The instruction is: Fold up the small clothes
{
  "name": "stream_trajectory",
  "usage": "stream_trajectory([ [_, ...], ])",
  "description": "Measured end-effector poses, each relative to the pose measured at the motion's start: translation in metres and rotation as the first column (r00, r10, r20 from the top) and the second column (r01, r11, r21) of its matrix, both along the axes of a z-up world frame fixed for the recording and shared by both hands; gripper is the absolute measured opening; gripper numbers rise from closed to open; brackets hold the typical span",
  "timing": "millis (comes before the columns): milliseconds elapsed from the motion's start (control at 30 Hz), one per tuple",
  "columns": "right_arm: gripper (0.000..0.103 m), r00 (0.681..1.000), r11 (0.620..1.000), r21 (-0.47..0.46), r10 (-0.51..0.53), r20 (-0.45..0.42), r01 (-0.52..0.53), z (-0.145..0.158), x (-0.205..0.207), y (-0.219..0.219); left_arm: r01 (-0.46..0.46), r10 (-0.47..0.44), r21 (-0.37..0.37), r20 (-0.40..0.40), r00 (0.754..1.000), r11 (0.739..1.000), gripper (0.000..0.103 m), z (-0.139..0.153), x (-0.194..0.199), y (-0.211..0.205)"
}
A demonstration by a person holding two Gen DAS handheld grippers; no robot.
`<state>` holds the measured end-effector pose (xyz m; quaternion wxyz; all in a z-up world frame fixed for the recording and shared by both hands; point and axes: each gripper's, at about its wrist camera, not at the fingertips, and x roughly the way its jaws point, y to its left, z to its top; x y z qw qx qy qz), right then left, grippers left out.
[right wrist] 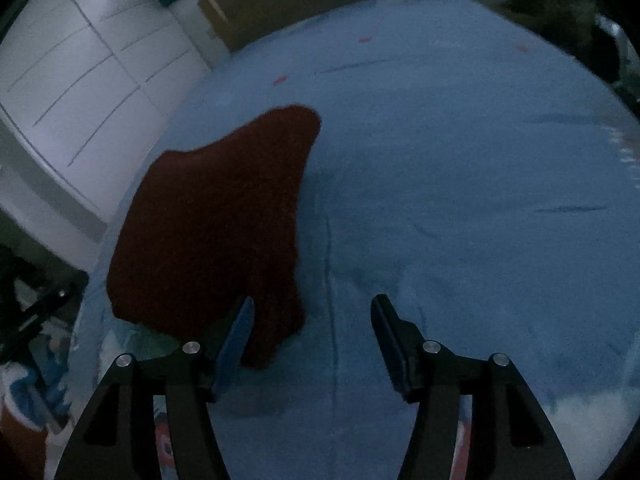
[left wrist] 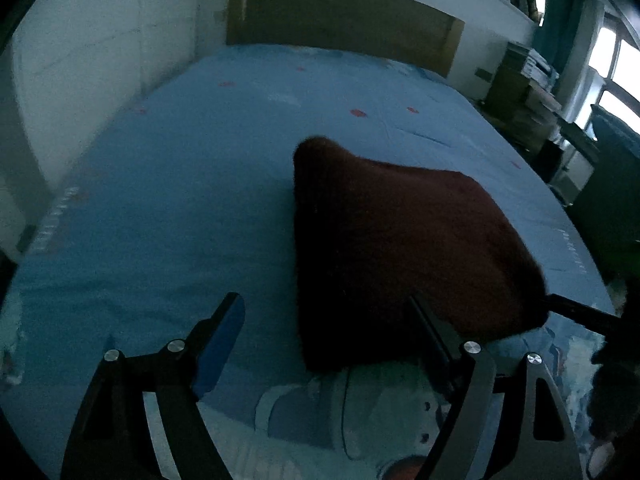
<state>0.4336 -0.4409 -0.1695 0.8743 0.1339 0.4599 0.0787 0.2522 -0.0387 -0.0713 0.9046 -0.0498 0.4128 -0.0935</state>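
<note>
A dark red garment (left wrist: 400, 240) lies folded in a thick, roughly triangular heap on the blue bed sheet (left wrist: 180, 200). My left gripper (left wrist: 324, 308) hovers over its near left corner with the jaws wide apart; the right finger overlaps the cloth's near edge and the pads press on nothing. In the right wrist view the same garment (right wrist: 216, 220) sits to the left. My right gripper (right wrist: 314, 308) is open over the sheet (right wrist: 440, 200). A lobe of the cloth reaches in beside its left finger without being pinched.
A wooden headboard (left wrist: 340, 20) stands at the far end of the bed, with a white panelled wall (right wrist: 80, 80) along one side. Shelves, boxes and a bright window (left wrist: 616, 80) are past the other side. A cartoon print (left wrist: 360, 412) covers the sheet's near edge.
</note>
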Motion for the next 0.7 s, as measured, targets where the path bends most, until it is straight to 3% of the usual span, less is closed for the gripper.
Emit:
stream_trajectory([
  [333,0.063,0.991,0.993,-0.069,-0.093,0.098,0.1,0.037,-0.081,0.012,-0.057,0.048,0.092,0.098,0.994,0.994,0.084,0.013,-0.078,-0.02],
  [700,0.068,0.975,0.98,-0.137,-0.117,0.191,0.144,0.067,-0.144,0.036,-0.089,0.068,0.112,0.175,0.982,0.99,0.096,0.02,-0.134,-0.011],
])
